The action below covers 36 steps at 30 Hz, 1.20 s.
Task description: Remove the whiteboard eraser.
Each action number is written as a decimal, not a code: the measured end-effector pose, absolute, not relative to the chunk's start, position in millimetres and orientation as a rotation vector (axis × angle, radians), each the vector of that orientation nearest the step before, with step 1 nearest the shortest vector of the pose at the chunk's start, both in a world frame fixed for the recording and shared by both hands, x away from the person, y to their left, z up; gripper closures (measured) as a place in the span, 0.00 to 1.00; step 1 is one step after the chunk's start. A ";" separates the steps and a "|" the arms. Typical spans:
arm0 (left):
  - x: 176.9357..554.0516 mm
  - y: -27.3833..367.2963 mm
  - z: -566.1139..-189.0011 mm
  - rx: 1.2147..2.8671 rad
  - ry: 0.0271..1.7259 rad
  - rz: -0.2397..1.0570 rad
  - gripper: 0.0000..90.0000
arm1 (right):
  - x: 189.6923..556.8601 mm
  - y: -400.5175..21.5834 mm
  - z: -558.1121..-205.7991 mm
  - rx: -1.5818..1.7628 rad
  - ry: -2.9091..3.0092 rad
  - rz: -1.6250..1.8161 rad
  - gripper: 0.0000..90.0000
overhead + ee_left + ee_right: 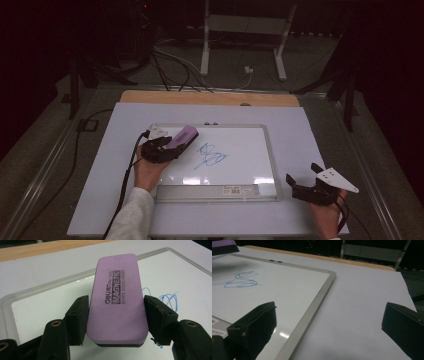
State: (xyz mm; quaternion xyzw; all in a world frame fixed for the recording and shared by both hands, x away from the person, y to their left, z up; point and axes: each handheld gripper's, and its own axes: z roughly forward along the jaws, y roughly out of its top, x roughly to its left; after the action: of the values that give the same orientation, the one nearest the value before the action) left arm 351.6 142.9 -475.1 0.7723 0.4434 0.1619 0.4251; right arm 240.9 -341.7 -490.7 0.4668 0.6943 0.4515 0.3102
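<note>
The left claw grips the purple rectangular foam eraser by its long sides, just left of the blue marker scribble on the framed whiteboard; lower it flat, then sweep across the scribble with even pressure; the right claw waits open, right of the whiteboard on the surface.

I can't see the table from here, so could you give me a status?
Left gripper clamps purple eraser. Right gripper open. Scribble unwiped, unobstructed.
</note>
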 end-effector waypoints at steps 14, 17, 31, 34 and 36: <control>344.4 130.5 -479.4 1.965 1.070 0.379 0.45 | 241.3 -341.4 -491.1 1.232 1.841 1.193 0.00; 343.1 129.4 -479.3 1.969 1.063 0.376 0.45 | 241.3 -341.1 -491.2 1.230 1.843 1.191 0.00; 336.6 126.6 -480.7 1.987 1.042 0.372 0.45 | 241.7 -340.8 -491.6 1.233 1.845 1.191 0.00; 335.6 125.9 -480.9 1.994 1.038 0.370 0.45 | 241.5 -340.6 -491.5 1.232 1.846 1.189 0.00; 334.7 125.5 -481.4 1.995 1.034 0.373 0.45 | 241.4 -340.7 -491.3 1.232 1.845 1.190 0.00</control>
State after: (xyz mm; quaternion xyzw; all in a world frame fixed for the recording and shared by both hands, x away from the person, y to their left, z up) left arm 334.7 125.5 -481.4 0.7955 0.4123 0.1488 0.4184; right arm 241.4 -340.7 -491.3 0.4659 0.6975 0.4497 0.3069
